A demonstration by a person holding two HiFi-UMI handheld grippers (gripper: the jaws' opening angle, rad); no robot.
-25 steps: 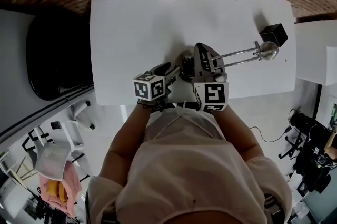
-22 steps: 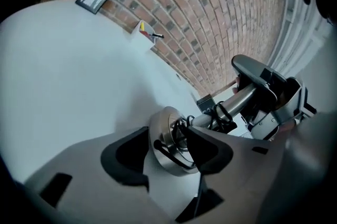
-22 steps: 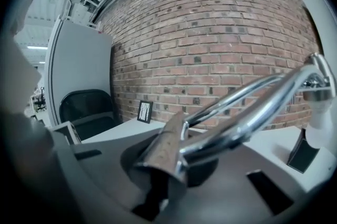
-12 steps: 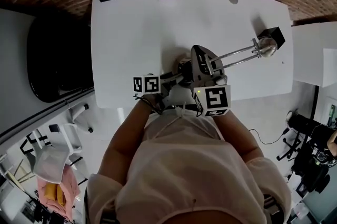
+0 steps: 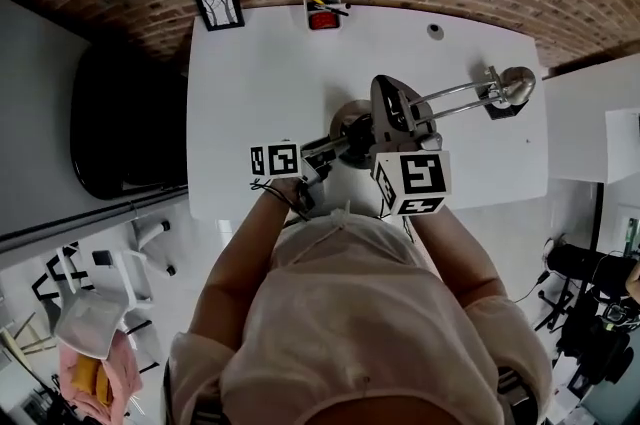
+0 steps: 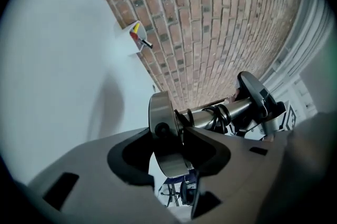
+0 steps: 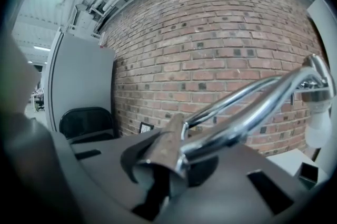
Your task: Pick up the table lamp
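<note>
Clutter far: one black picture frame (image 5: 218, 6), one white pen cup (image 5: 322, 5) | chrome table lamp (image 5: 455, 98) over near edge of white surface (image 5: 260, 83) | left tool (image 6: 169, 152) closing on base (image 6: 164, 128) | right tool (image 7: 171, 165) clamped on arm (image 7: 253, 107)

Left claw (image 6: 169, 150) closing on lamp (image 6: 159, 115); right claw (image 7: 167, 161) clamped.

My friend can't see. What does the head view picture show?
Seen from above, a person holds a metal table lamp over a white table: the right gripper is shut on its arm, and the left gripper is closing its jaws around the round base. A picture frame and a pen cup stand at the table's far edge.
</note>
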